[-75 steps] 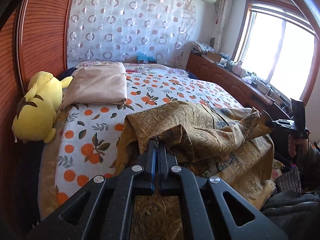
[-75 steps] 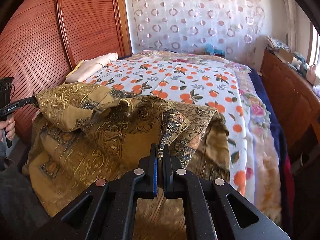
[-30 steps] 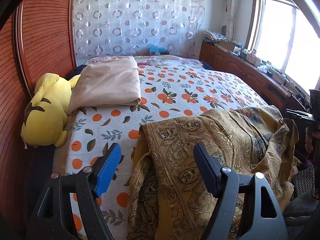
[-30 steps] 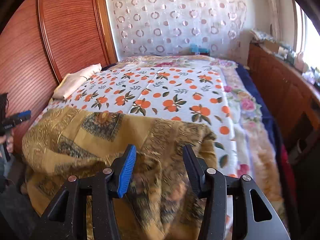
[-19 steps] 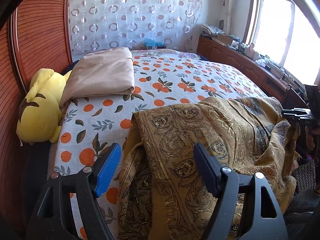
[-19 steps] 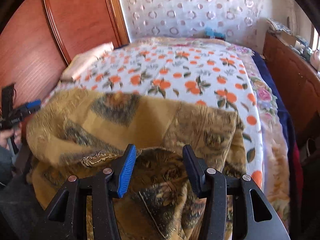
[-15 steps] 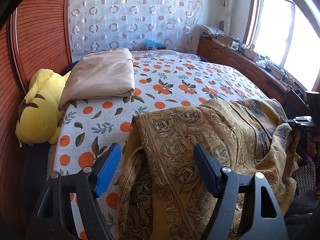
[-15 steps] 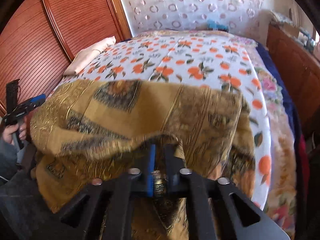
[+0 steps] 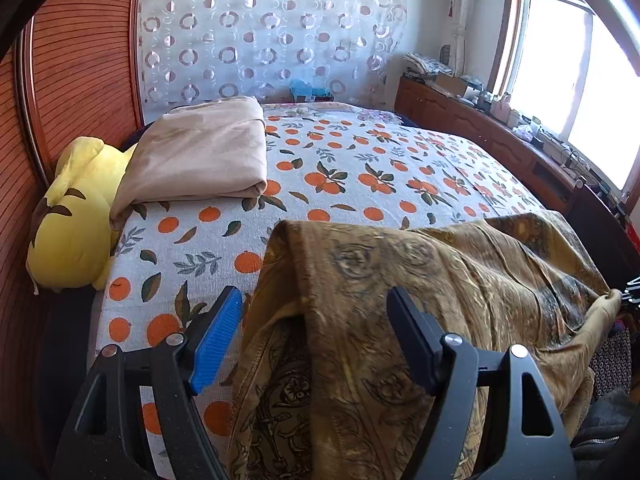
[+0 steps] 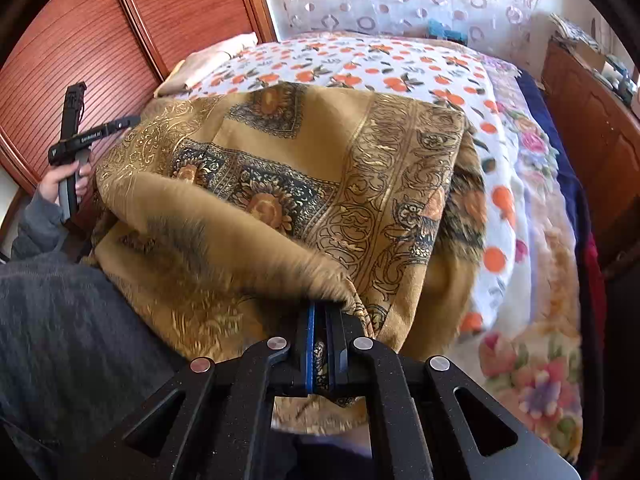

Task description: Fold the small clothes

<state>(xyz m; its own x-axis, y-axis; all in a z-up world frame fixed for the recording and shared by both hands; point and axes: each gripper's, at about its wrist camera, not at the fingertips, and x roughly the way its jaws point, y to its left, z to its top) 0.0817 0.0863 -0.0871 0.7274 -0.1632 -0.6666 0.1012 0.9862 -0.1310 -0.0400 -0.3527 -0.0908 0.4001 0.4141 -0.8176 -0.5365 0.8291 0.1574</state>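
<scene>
A golden-brown patterned cloth (image 9: 420, 304) (image 10: 304, 168) lies folded over at the near edge of the bed. My left gripper (image 9: 316, 336) is open, its jaws wide apart just above the cloth's near left fold without pressing it. My right gripper (image 10: 322, 316) is shut on the cloth's near edge, and the fabric bunches up where the pads pinch it. In the left wrist view the right gripper's tip (image 9: 632, 292) shows at the far right, with the cloth's corner in it. The left gripper (image 10: 80, 136) also appears in the right wrist view, held by a hand.
The bed (image 9: 360, 168) has a white cover with orange fruit print. A folded beige blanket (image 9: 200, 156) and a yellow plush toy (image 9: 76, 216) lie at its far left. A wooden wardrobe (image 10: 140, 20) stands on the left, a wooden cabinet (image 9: 480, 132) under the window on the right.
My right gripper closed on the cloth's near edge and pulled it toward me. The left gripper stayed open and nearly still over the cloth.
</scene>
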